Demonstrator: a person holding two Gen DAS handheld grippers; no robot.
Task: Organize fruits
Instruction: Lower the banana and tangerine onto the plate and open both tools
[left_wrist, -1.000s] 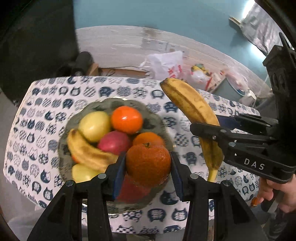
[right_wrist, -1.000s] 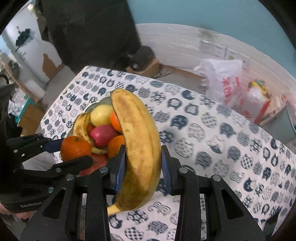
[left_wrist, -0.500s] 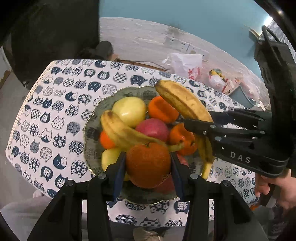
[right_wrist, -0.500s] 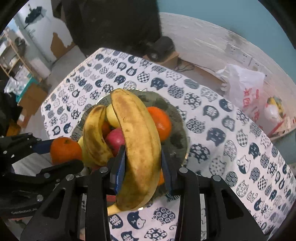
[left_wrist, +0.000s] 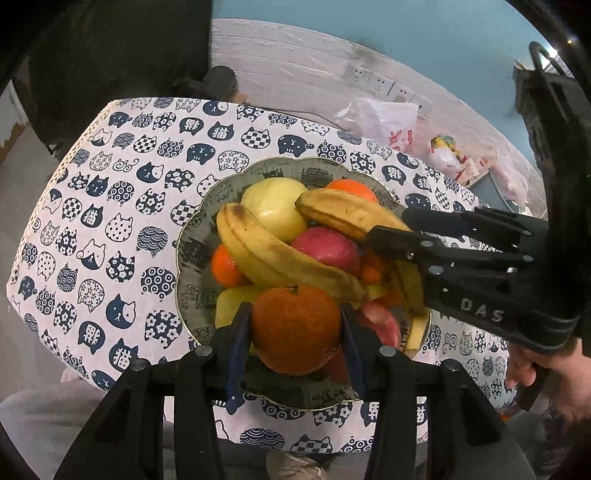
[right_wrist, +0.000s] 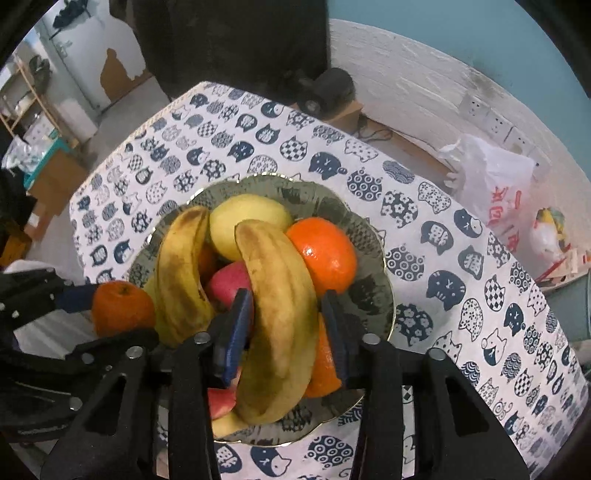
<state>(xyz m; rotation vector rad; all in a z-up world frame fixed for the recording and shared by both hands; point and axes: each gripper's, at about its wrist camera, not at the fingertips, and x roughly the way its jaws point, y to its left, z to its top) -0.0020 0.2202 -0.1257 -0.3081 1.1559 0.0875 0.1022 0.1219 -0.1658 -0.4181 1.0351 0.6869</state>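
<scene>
Fruit filled both tongs: the left gripper (left_wrist: 295, 325) was clamped on a dark orange (left_wrist: 295, 328) over the near rim of the bowl (left_wrist: 184, 258), and the right gripper (right_wrist: 284, 328) was clamped on a spotted banana (right_wrist: 280, 314) hanging over the bowl's right half. By my reading, both pieces were about to be set into the bowl. To do it well, each should be lowered until it rested in a hollow before the jaws parted, the banana laid along the pile rather than across its top. In the bowl a second banana (left_wrist: 273, 258) lay across the heap, with a yellow apple (left_wrist: 273, 206) behind it, a red apple (left_wrist: 325, 247) to its right, and more oranges. That crowded heap was the obstacle; round fruit could roll off onto the cat-print tablecloth (left_wrist: 110, 221) around the bowl.
</scene>
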